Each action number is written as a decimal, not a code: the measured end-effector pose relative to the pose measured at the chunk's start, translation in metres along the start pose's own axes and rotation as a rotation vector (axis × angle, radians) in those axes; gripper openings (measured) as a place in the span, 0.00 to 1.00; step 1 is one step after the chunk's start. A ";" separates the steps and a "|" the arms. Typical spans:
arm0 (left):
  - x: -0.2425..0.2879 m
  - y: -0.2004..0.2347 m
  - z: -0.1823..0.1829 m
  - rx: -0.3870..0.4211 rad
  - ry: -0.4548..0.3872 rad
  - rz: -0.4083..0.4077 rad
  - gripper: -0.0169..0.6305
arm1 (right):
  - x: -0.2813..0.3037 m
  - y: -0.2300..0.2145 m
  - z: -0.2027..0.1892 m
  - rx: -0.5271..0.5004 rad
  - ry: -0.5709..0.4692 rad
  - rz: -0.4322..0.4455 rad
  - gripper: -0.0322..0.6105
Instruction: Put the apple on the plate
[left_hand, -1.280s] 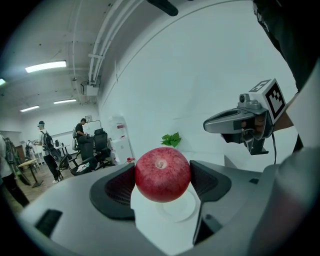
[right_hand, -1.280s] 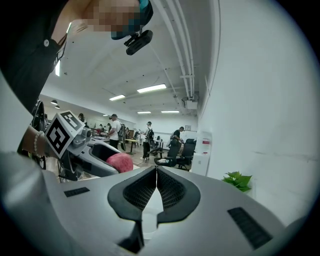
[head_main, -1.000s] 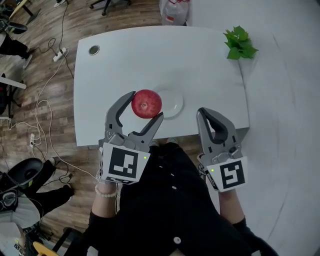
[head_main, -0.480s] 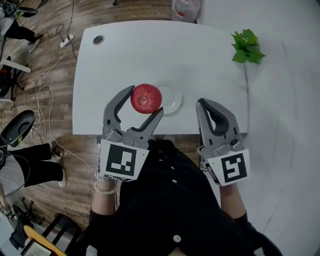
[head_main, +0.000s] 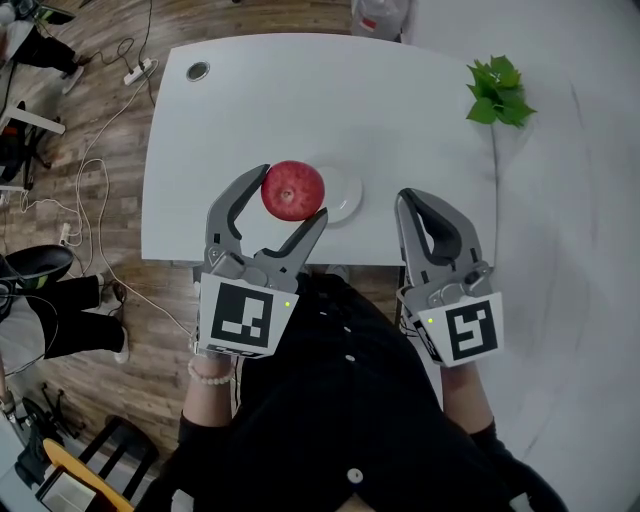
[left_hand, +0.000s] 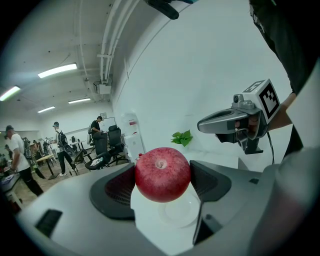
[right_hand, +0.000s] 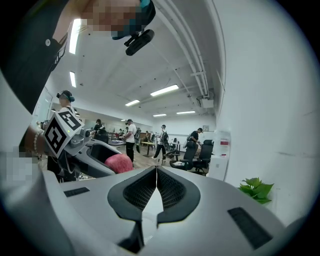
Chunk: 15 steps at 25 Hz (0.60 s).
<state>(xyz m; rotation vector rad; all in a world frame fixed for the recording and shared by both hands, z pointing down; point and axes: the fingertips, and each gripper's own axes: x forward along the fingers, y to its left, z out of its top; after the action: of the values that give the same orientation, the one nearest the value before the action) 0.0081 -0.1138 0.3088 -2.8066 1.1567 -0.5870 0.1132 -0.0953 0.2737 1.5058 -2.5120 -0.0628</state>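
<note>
A red apple (head_main: 293, 190) is clamped between the jaws of my left gripper (head_main: 284, 198), held in the air above the near part of the white table (head_main: 260, 110). Just right of and beneath the apple lies a small white plate (head_main: 342, 196), partly covered by it. In the left gripper view the apple (left_hand: 162, 174) fills the gap between the pads, with the plate (left_hand: 179, 212) below. My right gripper (head_main: 424, 208) hangs shut and empty near the table's front right corner; its pads (right_hand: 172, 189) meet in the right gripper view.
A green leafy sprig (head_main: 497, 92) lies at the table's far right edge. A round cable port (head_main: 198, 71) sits at the far left corner. Wooden floor with cables (head_main: 85, 190) lies left of the table, and a white wall (head_main: 590, 200) stands to the right.
The left gripper, still holding the apple, has stayed over the plate's left edge; the view shifted slightly so the table sits higher in frame. The right gripper has kept its place and stayed shut.
</note>
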 end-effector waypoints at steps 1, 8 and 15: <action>0.001 -0.001 0.000 0.000 0.001 -0.002 0.57 | -0.001 -0.001 0.000 0.001 0.001 -0.001 0.11; 0.010 -0.006 -0.001 0.007 -0.001 -0.032 0.57 | -0.005 -0.006 -0.005 0.008 0.018 -0.024 0.11; 0.024 -0.012 -0.008 0.040 0.004 -0.086 0.57 | -0.010 -0.013 -0.008 0.021 0.033 -0.060 0.11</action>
<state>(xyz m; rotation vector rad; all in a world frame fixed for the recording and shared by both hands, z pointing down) 0.0286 -0.1213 0.3266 -2.8337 1.0177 -0.6157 0.1310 -0.0925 0.2782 1.5765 -2.4492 -0.0212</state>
